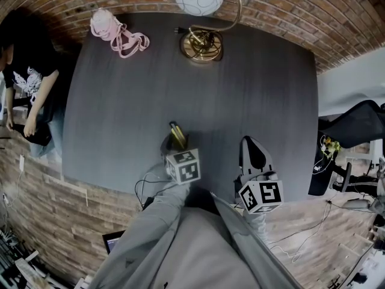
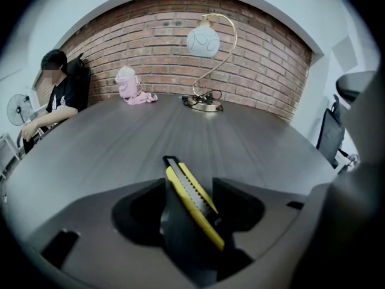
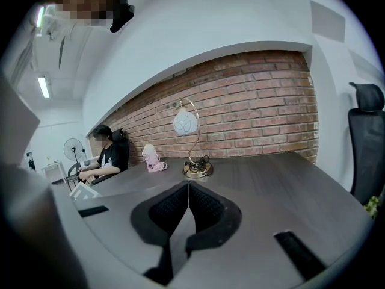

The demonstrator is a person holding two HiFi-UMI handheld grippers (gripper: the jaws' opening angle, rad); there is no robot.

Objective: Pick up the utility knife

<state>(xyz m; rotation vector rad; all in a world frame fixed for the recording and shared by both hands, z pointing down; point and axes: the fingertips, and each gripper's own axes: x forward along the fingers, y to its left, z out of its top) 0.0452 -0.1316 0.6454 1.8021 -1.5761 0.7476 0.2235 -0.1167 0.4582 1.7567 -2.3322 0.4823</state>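
**Item:** utility knife (image 2: 191, 200), yellow and black body, being shown lying slantwise at lower centre of the left gripper view, on or just above the dark grey table (image 1: 120, 101).

**Left gripper (image 1: 174, 144):** being held tipped downward over the knife. Its jaws are being kept wide apart, with the knife between them. A gap is showing on either side, and no pad is being pressed to it.

**Right gripper (image 3: 187, 191):** being held at lower right of the head view, near the table's near edge. Its jaws are being kept together on nothing.

**Not involved:** globe lamp (image 1: 201, 17) and pink soft item (image 1: 117, 34), both at the table's far edge. A seated person (image 1: 27, 83) is at upper left.

**Progress:** the approach is being judged complete and the knife bracketed. Closing the jaws and lifting are being judged still outstanding.
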